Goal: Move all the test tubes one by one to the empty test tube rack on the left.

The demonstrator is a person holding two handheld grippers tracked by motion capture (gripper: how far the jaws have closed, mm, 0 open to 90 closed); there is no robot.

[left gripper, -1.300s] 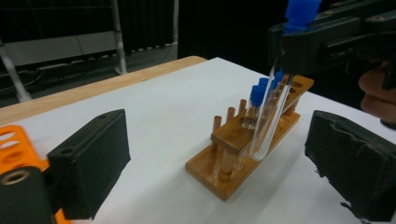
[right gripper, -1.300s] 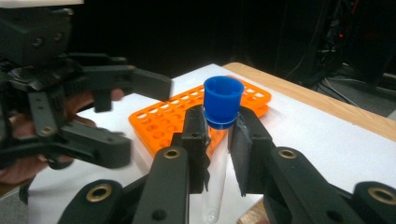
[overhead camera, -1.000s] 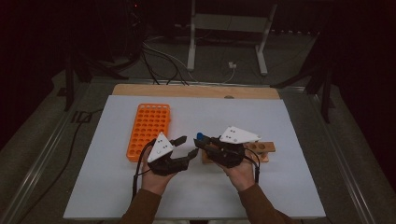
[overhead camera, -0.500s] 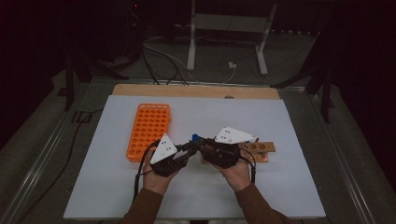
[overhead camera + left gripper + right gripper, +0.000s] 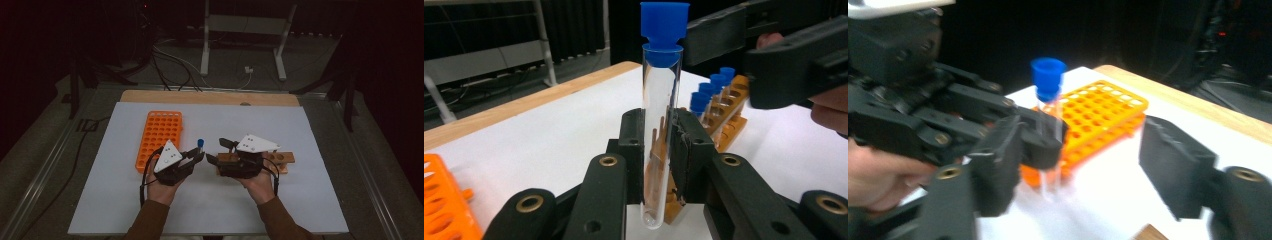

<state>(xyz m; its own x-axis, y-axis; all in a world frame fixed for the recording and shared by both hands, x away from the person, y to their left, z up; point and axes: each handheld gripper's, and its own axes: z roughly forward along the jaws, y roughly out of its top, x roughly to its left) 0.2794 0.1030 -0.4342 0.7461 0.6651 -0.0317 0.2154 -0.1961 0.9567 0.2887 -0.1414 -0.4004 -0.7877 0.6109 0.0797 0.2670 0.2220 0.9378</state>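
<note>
On the white table [image 5: 210, 210], your left gripper [image 5: 659, 150] clamped an upright, empty blue-capped tube [image 5: 660, 125] between the orange rack [image 5: 160, 140], its holes bare, and the wooden rack [image 5: 719, 115] of capped tubes. Your right gripper [image 5: 1078, 165] had just been opening, nothing between its jaws.

no readable text, no labels, no brands, no numbers on anything
</note>
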